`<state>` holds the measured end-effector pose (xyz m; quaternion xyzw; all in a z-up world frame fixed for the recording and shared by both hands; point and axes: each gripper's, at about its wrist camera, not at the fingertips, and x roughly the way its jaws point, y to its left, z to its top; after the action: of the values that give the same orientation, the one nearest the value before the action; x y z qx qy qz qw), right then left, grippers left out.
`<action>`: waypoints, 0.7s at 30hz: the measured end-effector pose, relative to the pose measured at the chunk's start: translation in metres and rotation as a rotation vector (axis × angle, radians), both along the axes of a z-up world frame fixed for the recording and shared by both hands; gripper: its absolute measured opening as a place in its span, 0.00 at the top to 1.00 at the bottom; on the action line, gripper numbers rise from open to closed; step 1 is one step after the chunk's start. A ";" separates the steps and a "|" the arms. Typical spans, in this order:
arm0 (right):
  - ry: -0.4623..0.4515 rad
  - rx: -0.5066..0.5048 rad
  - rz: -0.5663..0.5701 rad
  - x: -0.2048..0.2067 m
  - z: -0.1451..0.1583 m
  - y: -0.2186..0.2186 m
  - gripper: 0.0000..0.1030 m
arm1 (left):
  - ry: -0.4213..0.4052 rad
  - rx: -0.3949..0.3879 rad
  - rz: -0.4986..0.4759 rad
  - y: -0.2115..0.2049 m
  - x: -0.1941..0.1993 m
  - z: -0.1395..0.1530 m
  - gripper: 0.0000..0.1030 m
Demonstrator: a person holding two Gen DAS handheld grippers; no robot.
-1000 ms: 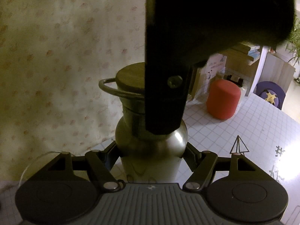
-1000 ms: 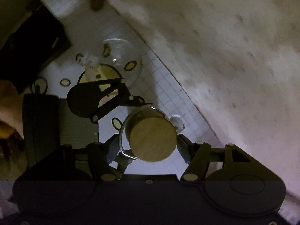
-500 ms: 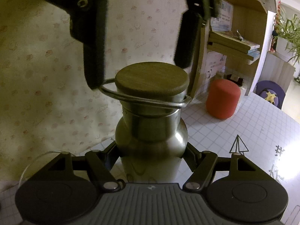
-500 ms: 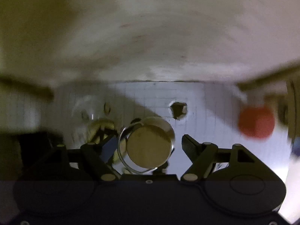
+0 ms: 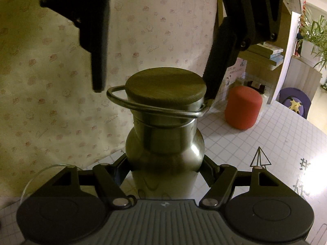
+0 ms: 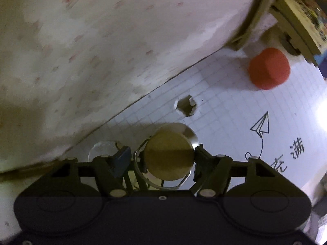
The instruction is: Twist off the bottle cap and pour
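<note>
A steel bottle [image 5: 163, 163] stands upright on the table, and my left gripper [image 5: 165, 167] is shut on its body just under the shoulder. Its round wooden cap [image 5: 165, 85] sits on the neck with a wire loop [image 5: 130, 104] around it. My right gripper [image 5: 155, 91] hangs open over the cap from above, one finger on each side. From the right wrist view I look straight down on the cap [image 6: 169, 157]; the right finger [image 6: 201, 161] touches its edge and the left finger [image 6: 122, 159] stands apart. My right gripper [image 6: 162, 161] grips nothing.
A clear glass [image 6: 102, 149] stands just left of the bottle; its rim [image 5: 34, 175] shows at the lower left. A red cylinder [image 5: 243, 106] sits farther right on the gridded table cover [image 6: 224, 112], which has a torn hole [image 6: 186, 108]. A patterned wall rises right behind.
A second ago my right gripper was shut on the cap. It has let go, swung round about the cap and now straddles it open. The bottle and left gripper have not moved.
</note>
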<state>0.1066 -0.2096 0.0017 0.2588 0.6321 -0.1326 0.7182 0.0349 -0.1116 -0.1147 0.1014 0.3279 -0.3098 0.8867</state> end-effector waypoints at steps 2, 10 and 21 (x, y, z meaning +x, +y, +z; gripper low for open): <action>0.000 -0.007 -0.017 0.000 -0.001 0.000 0.35 | 0.000 0.000 0.000 0.001 0.000 0.000 0.32; -0.004 -0.025 0.187 0.007 -0.001 0.005 0.35 | -0.004 0.000 -0.004 0.002 -0.001 0.000 0.32; -0.022 -0.082 0.631 0.013 0.005 0.031 0.35 | -0.005 -0.003 -0.016 0.002 -0.001 -0.002 0.32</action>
<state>0.1193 -0.1783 0.0063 0.0221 0.6677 0.0743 0.7404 0.0342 -0.1097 -0.1164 0.1034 0.3244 -0.3171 0.8852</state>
